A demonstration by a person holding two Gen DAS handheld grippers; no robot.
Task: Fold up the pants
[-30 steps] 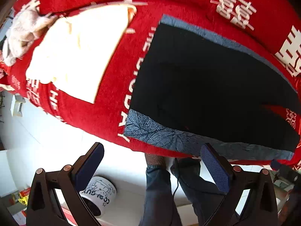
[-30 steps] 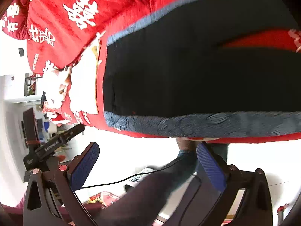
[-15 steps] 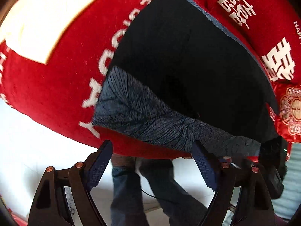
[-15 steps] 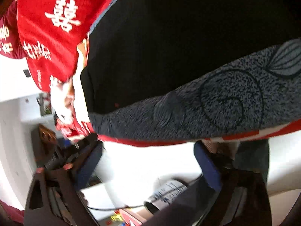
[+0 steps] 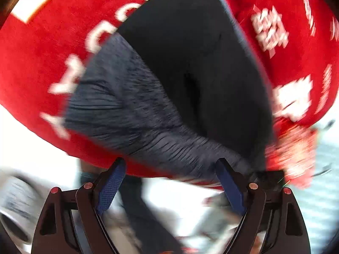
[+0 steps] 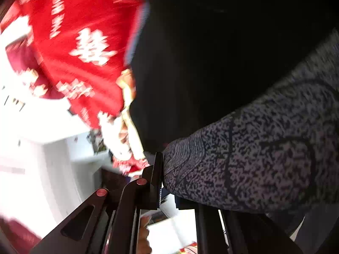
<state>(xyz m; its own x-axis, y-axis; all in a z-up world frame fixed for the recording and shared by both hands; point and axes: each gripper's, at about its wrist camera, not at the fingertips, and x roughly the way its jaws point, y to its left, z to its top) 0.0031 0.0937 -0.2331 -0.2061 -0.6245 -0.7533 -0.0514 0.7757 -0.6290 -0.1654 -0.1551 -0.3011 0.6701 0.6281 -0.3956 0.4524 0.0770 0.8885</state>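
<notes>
Black pants (image 5: 201, 67) with a grey patterned waistband (image 5: 127, 110) lie flat on a red blanket with white characters (image 5: 42, 48). My left gripper (image 5: 169, 182) is open, its blue pads (image 5: 110, 186) at the near blanket edge just below the waistband, holding nothing. In the right wrist view the waistband (image 6: 264, 152) fills the right side, with the black cloth (image 6: 211, 53) above. My right gripper (image 6: 167, 180) is shut on the waistband's corner; its right finger is hidden behind the fabric.
The red blanket (image 6: 84, 42) covers a bed whose near edge drops to a white floor (image 5: 31, 148). The person's jeans-clad legs (image 5: 137, 211) stand just below the bed edge. White furniture (image 6: 53, 158) stands at the left in the right wrist view.
Both grippers have moved in toward the waistband. My right gripper was open and has closed on the waistband's corner. My left gripper has swung right along the edge and stays open.
</notes>
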